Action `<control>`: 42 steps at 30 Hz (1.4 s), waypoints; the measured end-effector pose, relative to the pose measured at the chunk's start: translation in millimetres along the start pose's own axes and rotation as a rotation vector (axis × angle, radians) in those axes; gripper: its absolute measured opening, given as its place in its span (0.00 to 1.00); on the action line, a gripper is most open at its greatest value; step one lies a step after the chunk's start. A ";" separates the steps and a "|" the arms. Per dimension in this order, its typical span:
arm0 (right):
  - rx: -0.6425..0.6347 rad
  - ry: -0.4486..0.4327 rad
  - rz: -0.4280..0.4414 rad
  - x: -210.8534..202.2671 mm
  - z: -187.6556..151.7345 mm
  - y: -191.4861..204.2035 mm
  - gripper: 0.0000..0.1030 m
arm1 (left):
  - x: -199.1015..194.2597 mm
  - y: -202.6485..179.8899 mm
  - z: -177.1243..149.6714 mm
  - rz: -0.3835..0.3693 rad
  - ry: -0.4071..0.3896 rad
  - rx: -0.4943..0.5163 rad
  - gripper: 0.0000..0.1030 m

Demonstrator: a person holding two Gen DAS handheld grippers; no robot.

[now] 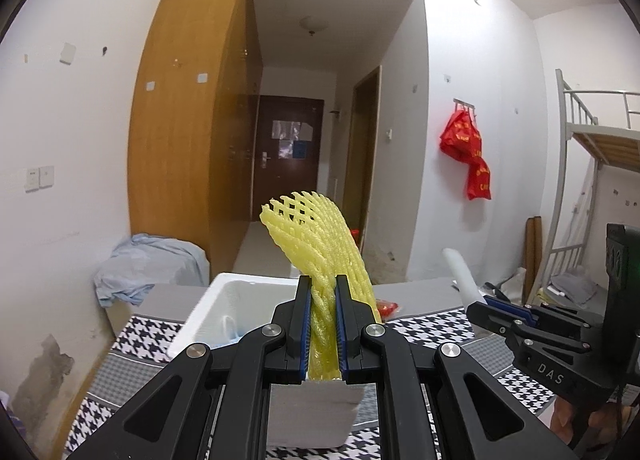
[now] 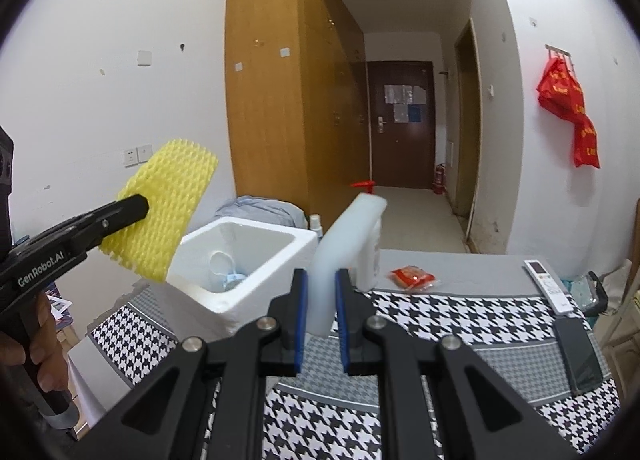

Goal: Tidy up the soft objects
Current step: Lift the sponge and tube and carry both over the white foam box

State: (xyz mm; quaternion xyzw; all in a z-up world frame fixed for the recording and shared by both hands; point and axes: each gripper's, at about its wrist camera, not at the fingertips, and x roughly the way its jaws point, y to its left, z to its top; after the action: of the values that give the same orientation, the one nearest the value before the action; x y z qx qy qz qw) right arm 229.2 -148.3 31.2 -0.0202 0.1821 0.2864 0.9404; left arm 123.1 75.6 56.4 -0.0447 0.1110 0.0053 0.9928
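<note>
- The left gripper [image 1: 323, 280], matte black plastic with blue ribbed pads, is clamped on a yellow foam net sleeve [image 1: 320, 244]; the sleeve is a soft, diamond-mesh tube pinched flat between the pads, its free end fanning upward and curling to the left.
- In the right wrist view the same sleeve [image 2: 168, 216] shows as a broad, bumpy yellow sheet held up in the air, to the left of and just above the box's near-left rim.
- The right gripper [image 2: 321, 274], of the same black and blue build, is closed on a white foam block [image 2: 344, 236]; the block is a smooth, thick slab with rounded corners, standing tilted to the right above the pads.
- A white polystyrene box [image 2: 280, 238] stands just beyond both grippers, on the left part of the bed; it is thick-walled, square and open-topped, with a grainy surface.
- Inside the box lie a pale blue face mask [image 2: 234, 280] and a white ring-shaped item, at the bottom near the left wall.
- The bed cover [image 2: 460, 320] is woven cloth in black-and-white houndstooth squares with grey bands.
- On it, right of the box, lies a small crinkly red packet [image 2: 414, 276]; farther right are a white remote control [image 2: 546, 286] and a dark flat phone [image 2: 580, 356].
- A crumpled pale blue cloth [image 1: 148, 264] lies heaped beyond the box on the left.
- A glossy red plastic bag [image 1: 468, 148] hangs on the far right wall, and a tall wooden wardrobe [image 1: 192, 132] stands far left.
</note>
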 end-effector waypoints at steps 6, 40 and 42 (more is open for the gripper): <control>-0.012 0.000 0.044 7.2 2.0 12.1 0.16 | -5.1 8.9 -0.8 0.028 -0.002 -0.013 0.11; -0.054 0.001 0.177 42.5 17.0 49.9 0.16 | 15.8 47.5 3.9 0.079 0.048 -0.073 0.11; -0.053 0.004 0.178 44.5 16.9 49.9 0.16 | 19.9 48.9 3.8 0.074 0.058 -0.070 0.11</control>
State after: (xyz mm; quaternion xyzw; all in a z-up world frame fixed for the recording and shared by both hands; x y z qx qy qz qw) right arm 241.8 -80.6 34.6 -0.0296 0.1775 0.3734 0.9100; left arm 142.4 124.6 51.5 -0.0753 0.1411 0.0447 0.9861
